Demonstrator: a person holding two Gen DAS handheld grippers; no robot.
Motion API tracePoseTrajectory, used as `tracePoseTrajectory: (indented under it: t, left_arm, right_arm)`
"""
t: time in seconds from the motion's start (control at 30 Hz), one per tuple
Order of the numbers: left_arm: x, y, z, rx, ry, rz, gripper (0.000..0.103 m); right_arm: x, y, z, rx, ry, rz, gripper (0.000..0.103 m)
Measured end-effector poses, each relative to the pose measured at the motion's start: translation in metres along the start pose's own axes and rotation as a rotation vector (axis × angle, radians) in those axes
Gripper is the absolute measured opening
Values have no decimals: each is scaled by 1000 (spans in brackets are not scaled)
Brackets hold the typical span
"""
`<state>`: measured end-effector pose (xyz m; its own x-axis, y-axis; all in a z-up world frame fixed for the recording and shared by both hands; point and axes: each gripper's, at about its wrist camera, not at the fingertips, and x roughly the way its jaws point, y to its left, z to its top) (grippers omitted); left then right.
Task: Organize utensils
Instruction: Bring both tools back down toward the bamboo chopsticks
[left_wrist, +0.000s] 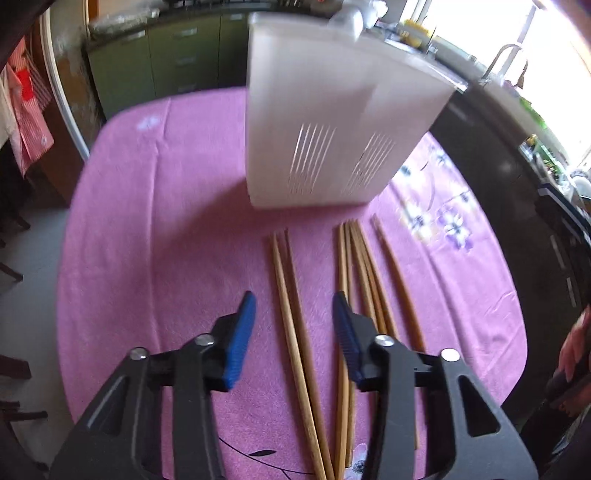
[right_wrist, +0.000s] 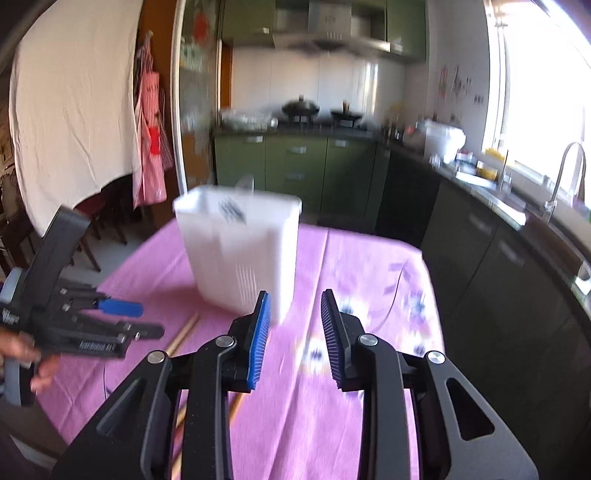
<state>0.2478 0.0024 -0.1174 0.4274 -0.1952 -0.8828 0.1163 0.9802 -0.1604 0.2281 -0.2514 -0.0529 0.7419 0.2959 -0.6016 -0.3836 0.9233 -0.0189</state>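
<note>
Several wooden chopsticks (left_wrist: 295, 332) lie lengthwise on the pink tablecloth (left_wrist: 147, 229), pointing at a tall white slotted utensil holder (left_wrist: 325, 122) that stands upright beyond them. My left gripper (left_wrist: 293, 302) hovers over the chopsticks, open; two of them pass between its blue pads, untouched. In the right wrist view my right gripper (right_wrist: 293, 299) is open with nothing in it, aimed at the base of the holder (right_wrist: 240, 254). The left gripper (right_wrist: 118, 308), held by a hand, shows at the left of that view, and chopstick ends (right_wrist: 184, 332) peek out below it.
Green kitchen cabinets (right_wrist: 295, 170) and a stove stand behind the table. A dark counter with a sink and tap (right_wrist: 565, 177) runs along the right under a bright window. Striped aprons (right_wrist: 151, 140) hang at the left. A hand (left_wrist: 576, 354) shows at the table's right edge.
</note>
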Motion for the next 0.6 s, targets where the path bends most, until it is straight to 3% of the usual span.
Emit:
tracePoseTrajectory:
  t: [0.23, 0.33, 0.6]
  left_arm:
    - [23, -3, 9, -11, 75, 29, 27]
    - [33, -4, 12, -5, 97, 53, 20]
    - [62, -16, 17, 15, 132, 107, 17]
  right_arm:
    - [23, -3, -29, 39, 87, 46, 28]
    - [27, -3, -29, 50, 100, 56, 28]
    - [28, -6, -27, 61, 105, 65, 30]
